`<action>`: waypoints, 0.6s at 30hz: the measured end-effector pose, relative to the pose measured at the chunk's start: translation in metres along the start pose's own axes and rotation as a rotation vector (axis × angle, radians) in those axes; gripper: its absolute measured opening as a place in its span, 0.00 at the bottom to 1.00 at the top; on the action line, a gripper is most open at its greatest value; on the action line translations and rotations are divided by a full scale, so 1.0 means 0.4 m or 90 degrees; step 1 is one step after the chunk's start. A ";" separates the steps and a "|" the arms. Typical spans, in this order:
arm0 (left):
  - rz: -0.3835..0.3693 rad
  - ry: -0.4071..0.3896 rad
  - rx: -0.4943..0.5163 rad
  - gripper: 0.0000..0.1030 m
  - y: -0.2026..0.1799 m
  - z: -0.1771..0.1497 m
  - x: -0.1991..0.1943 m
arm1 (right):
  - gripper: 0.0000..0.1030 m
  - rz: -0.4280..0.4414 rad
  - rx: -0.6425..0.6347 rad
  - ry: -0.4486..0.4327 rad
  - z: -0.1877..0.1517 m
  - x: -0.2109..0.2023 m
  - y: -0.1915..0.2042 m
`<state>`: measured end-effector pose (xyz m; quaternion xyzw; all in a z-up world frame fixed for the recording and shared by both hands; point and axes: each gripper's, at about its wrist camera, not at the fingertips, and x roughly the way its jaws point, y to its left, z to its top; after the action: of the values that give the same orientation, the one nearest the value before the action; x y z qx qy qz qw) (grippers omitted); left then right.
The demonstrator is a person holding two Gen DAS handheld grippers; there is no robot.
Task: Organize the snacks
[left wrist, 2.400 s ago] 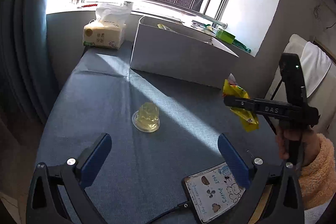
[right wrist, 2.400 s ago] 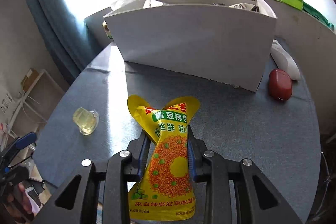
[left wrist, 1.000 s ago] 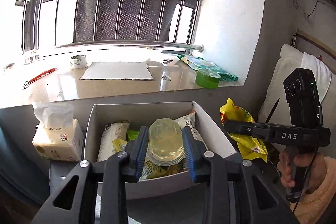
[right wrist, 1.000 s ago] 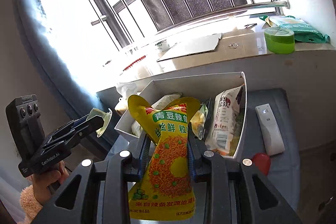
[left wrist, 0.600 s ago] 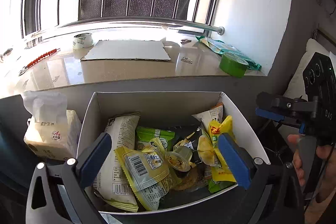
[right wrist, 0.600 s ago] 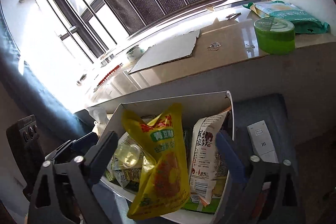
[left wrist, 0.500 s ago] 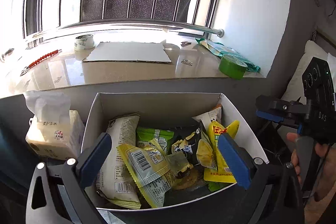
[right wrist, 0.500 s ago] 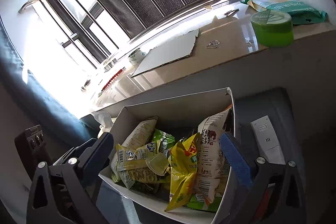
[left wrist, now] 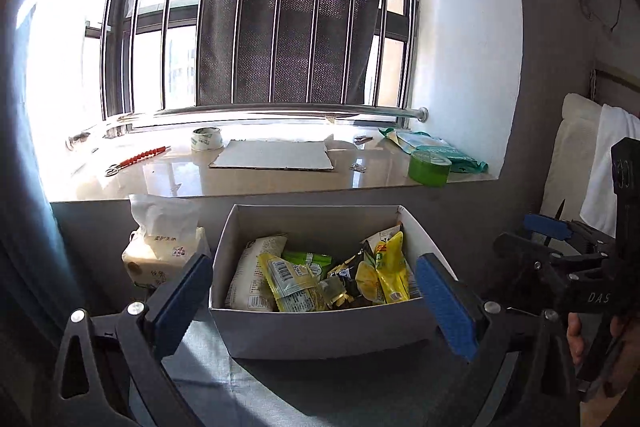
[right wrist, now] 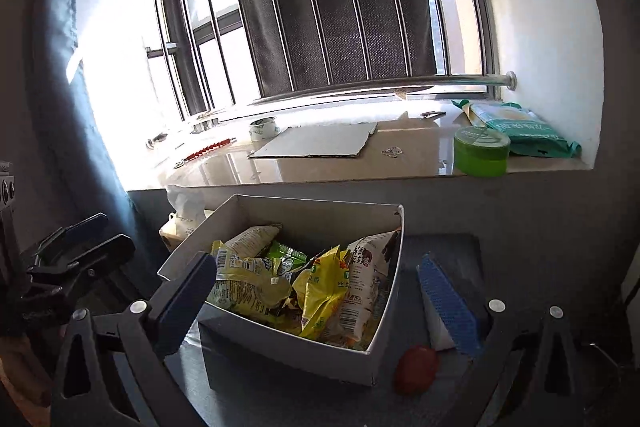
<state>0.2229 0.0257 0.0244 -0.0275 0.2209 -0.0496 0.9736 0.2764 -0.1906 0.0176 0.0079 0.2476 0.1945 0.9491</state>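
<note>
**Both grippers empty, snacks in box**

Left gripper (left wrist: 316, 303): jaws spread wide, nothing btwn them, held near side of the white cardboard box (left wrist: 320, 331). Right gripper (right wrist: 320, 303): jaws also spread wide, empty, facing the same box (right wrist: 296, 347) from its near-right corner.

Box sits on the blue-grey cloth worktop (left wrist: 340, 387), far edge close to the wall under the window sill (left wrist: 248, 179). Inside, piled w/ no clear order: a yellow snack bag w/ red print (left wrist: 390, 273) toward the right, a yellow-green packet w/ barcode (left wrist: 292, 281) near centre, a pale tall bag (left wrist: 250, 271) at left, a green packet (left wrist: 308, 261) behind, a white bag w/ dark lettering (right wrist: 366, 275) leaning on the right wall. A clear jelly cup (left wrist: 331, 287) seems to lie among them; edges hard to tell.

Tissue pack (left wrist: 160, 247) stands just left of the box. In the right wrist view a red rounded object (right wrist: 416, 369) and a white remote (right wrist: 436, 323) lie on the worktop right of the box, remote partly hidden by the jaw. On the sill: green tape roll (left wrist: 430, 167), cardboard sheet (left wrist: 274, 155).
</note>
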 end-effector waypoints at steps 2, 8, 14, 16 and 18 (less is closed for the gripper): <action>0.012 0.000 -0.006 1.00 -0.019 -0.029 -0.064 | 1.00 0.015 -0.014 -0.014 -0.027 -0.069 0.018; 0.009 -0.012 -0.037 1.00 -0.074 -0.149 -0.253 | 1.00 0.075 -0.015 -0.037 -0.133 -0.247 0.066; 0.027 0.029 -0.026 1.00 -0.121 -0.274 -0.373 | 1.00 0.029 -0.028 -0.017 -0.260 -0.363 0.101; 0.022 0.040 -0.048 1.00 -0.123 -0.302 -0.396 | 1.00 0.014 -0.028 -0.001 -0.297 -0.386 0.107; 0.001 0.044 -0.070 1.00 -0.120 -0.316 -0.412 | 1.00 0.027 -0.024 0.022 -0.325 -0.393 0.110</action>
<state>0.0161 -0.0083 -0.0153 -0.0788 0.2572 -0.0374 0.9624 0.0728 -0.2193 -0.0180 -0.0079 0.2602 0.2193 0.9403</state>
